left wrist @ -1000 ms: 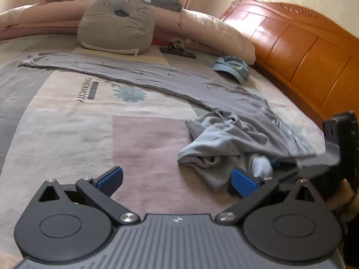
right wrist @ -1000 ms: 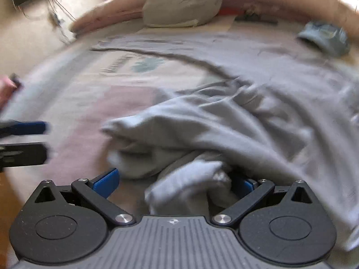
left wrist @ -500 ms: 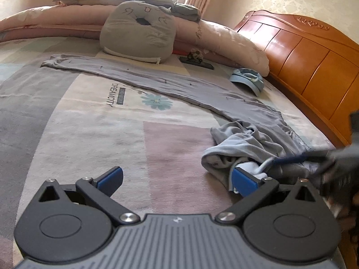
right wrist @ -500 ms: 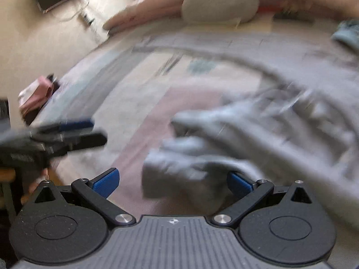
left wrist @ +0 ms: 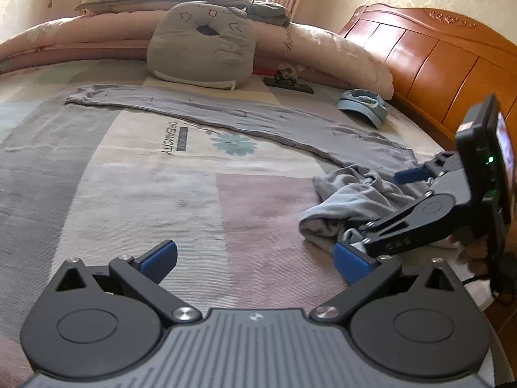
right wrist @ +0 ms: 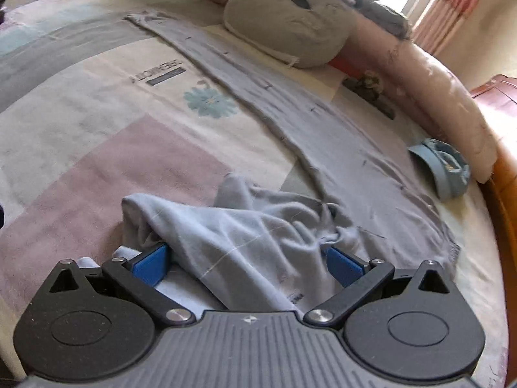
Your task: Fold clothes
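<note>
I judge this the gathering step: the grey garment lies half stretched toward 11 o'clock across the bed, half bunched. My right gripper, low and level, straddles the bunch, fingers spread; the next move calls for closing there. My left gripper hovers spread, empty.

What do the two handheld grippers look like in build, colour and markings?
Both match: the left gripper and right gripper have matte black round-hubbed bodies, black linkage arms with silver pivot screws, blue finger pads, and a ribbed grey centre plate with a small white logo. Seen from the left wrist view, the right unit carries a black box with a lit green LED and a screen.
</note>
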Tool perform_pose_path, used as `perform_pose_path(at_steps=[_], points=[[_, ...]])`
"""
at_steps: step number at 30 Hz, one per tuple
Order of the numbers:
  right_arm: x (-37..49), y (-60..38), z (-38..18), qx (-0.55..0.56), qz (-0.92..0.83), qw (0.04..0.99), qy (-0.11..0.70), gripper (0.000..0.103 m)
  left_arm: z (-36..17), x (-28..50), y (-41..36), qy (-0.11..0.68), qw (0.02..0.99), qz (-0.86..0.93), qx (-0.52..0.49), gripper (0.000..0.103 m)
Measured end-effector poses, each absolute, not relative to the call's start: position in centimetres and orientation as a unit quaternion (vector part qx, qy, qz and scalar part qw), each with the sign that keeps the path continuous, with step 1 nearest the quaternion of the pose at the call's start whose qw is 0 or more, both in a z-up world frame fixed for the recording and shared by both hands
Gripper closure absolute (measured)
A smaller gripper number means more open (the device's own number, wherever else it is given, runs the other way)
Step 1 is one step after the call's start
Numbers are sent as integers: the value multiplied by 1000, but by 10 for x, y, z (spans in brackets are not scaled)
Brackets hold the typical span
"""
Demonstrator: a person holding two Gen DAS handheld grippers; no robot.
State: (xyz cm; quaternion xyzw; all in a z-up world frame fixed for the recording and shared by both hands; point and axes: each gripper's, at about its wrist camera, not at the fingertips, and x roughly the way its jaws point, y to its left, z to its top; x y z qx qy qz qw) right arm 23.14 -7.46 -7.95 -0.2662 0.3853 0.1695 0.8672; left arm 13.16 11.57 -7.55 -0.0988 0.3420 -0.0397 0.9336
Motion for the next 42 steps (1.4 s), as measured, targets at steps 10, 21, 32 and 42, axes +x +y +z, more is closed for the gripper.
perform_pose_path(at_steps=[10, 21, 32, 42], points=[[246, -91, -81, -216, 113, 889, 388, 0, -80, 135, 115, 348, 931, -49, -100, 1], [240, -127, -77, -119, 79, 941, 307, 0, -80, 138, 103, 361, 926, -59, -87, 1], [231, -235, -59, -17, -30, 961, 276, 0, -86, 153, 60, 383, 916, -102, -57, 1], [215, -272, -80, 7, -40, 949, 312, 0, -100, 173, 23, 406, 904, -132, -31, 1]])
